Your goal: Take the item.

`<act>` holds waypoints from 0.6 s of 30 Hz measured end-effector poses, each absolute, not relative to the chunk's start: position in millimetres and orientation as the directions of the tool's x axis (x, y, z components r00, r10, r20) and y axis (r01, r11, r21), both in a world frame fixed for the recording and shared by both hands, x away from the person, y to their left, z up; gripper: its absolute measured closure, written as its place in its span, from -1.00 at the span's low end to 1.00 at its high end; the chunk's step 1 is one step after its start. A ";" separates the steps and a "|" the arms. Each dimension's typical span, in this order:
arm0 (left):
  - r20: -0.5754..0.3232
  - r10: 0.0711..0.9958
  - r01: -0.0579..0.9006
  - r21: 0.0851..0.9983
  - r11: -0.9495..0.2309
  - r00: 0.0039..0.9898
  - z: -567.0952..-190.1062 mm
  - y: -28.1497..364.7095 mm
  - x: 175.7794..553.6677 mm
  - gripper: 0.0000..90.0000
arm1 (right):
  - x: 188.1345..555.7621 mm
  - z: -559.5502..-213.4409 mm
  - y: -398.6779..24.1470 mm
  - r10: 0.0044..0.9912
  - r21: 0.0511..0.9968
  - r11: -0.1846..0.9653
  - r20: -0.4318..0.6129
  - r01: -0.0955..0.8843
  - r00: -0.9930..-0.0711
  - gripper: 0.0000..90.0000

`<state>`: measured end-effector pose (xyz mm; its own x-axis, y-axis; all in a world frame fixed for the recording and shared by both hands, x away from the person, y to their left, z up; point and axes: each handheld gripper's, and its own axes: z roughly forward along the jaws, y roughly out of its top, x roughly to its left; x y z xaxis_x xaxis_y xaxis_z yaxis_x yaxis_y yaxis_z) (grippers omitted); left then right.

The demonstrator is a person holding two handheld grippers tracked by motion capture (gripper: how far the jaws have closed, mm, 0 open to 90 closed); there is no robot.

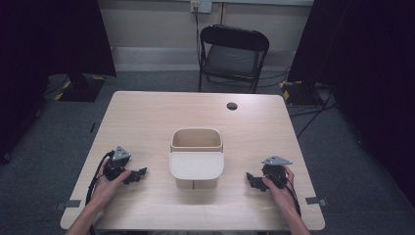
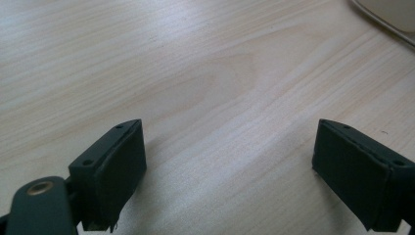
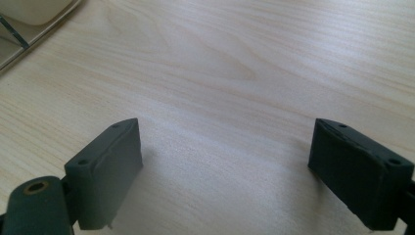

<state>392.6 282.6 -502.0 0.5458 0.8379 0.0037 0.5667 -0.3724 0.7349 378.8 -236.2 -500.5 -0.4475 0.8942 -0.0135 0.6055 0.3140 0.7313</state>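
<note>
A person's left hand [image 1: 108,182] rests near the desk's [image 1: 161,112] front left corner, holding the left gripper [image 1: 138,174], whose jaws point toward the middle of the desk and stand wide apart with nothing but bare wood between them, as the left gripper view [image 2: 230,161] shows. At the centre, nearer the front edge than the back, sits a beige open-topped bin [image 1: 196,139] with its swing lid [image 1: 196,166] tilted out toward the person; its pale edge shows at the top corner of each gripper view. Near the front right corner, the right hand [image 1: 280,188] holds the right gripper [image 1: 252,180], aimed inward at the bin but well apart from it, its jaws likewise spread wide over empty tabletop [image 3: 225,159]. Beyond the desk's far edge stands a black folding chair [image 1: 233,56].
</note>
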 end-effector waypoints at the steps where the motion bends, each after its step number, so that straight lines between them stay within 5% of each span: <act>1: 0.004 0.838 0.567 0.735 -0.372 0.546 -502.0 282.6 392.6 -0.73 | 378.9 -500.5 -236.2 0.894 0.731 0.314 -0.014 0.605 -0.448 -0.74; 18: 0.003 0.838 0.567 0.735 -0.372 0.546 -502.0 282.6 392.7 -0.73 | 376.3 -494.8 -237.9 0.899 0.744 0.260 0.045 0.615 -0.435 -0.66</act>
